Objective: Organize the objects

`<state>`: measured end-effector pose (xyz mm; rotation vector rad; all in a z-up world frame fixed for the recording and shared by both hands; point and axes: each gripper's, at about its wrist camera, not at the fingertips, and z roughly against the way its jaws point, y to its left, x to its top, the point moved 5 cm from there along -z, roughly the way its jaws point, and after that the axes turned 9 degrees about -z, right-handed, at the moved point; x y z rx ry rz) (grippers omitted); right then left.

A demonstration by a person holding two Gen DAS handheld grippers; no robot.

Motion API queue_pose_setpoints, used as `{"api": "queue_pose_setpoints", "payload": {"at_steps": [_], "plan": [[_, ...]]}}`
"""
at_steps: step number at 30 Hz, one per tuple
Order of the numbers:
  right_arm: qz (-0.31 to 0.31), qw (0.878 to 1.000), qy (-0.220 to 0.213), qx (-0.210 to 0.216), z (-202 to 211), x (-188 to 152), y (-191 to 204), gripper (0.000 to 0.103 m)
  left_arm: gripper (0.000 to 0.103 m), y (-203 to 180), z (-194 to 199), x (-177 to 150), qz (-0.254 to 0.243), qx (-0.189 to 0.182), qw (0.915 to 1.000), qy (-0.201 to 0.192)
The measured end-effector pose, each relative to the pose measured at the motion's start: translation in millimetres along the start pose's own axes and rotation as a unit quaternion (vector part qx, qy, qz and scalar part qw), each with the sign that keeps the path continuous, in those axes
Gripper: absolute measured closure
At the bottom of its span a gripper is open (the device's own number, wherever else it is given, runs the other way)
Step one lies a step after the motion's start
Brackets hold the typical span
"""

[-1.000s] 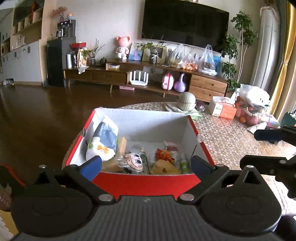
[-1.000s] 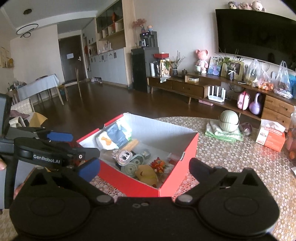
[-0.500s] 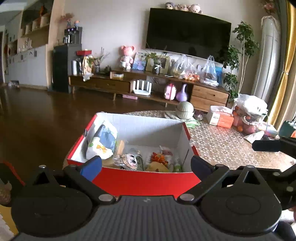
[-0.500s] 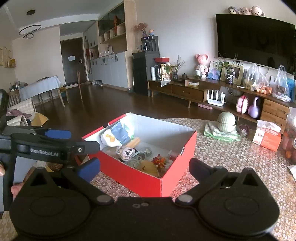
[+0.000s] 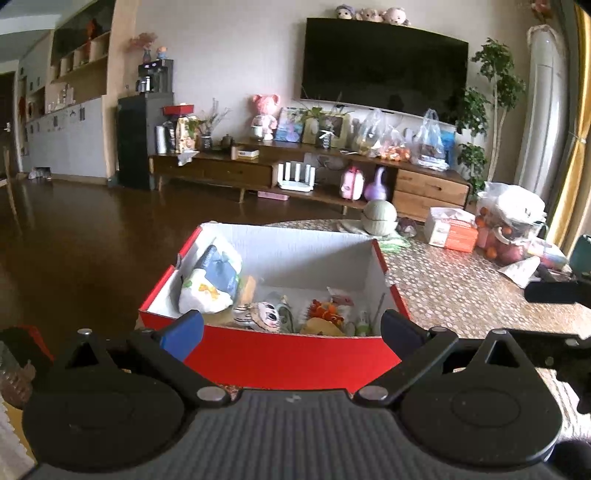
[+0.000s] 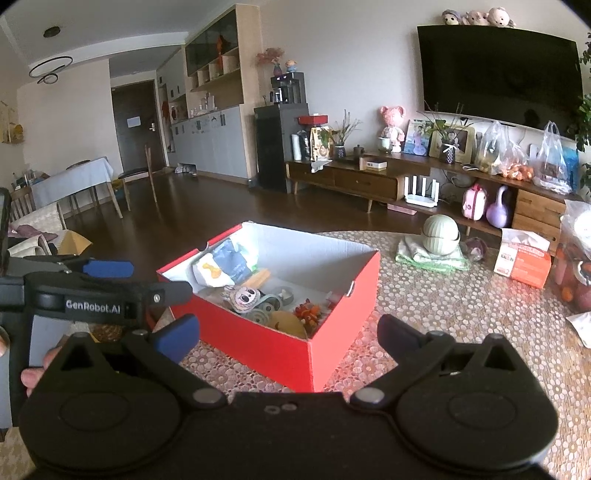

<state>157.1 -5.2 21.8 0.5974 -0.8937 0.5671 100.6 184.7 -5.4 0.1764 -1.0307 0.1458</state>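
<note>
Left wrist view: left gripper and right gripper both released, empty. Red box at 12 o'clock, filled. Likely between picks; next needs a loose item.

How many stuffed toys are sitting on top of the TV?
4 by my count: a row of stuffed toys along the top edge of the TV, one purple-haired at the left end, then three paler ones. They are small, so another may be hidden.
</note>
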Motion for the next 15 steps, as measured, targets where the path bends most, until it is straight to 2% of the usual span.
{"api": "queue_pose_setpoints", "payload": {"at_steps": [5,15], "plan": [[-0.008,1.000,0.004,-0.002,0.4,-4.9,-4.8,0.000,0.000,-0.7,-0.3,0.2,-0.007,0.014,0.9999,0.001],[-0.027,0.999,0.012,-0.014,1.4,-13.6,-18.8,0.000,0.000,-7.9,-5.4,-3.1,-0.009,0.006,0.9998,0.017]]}}
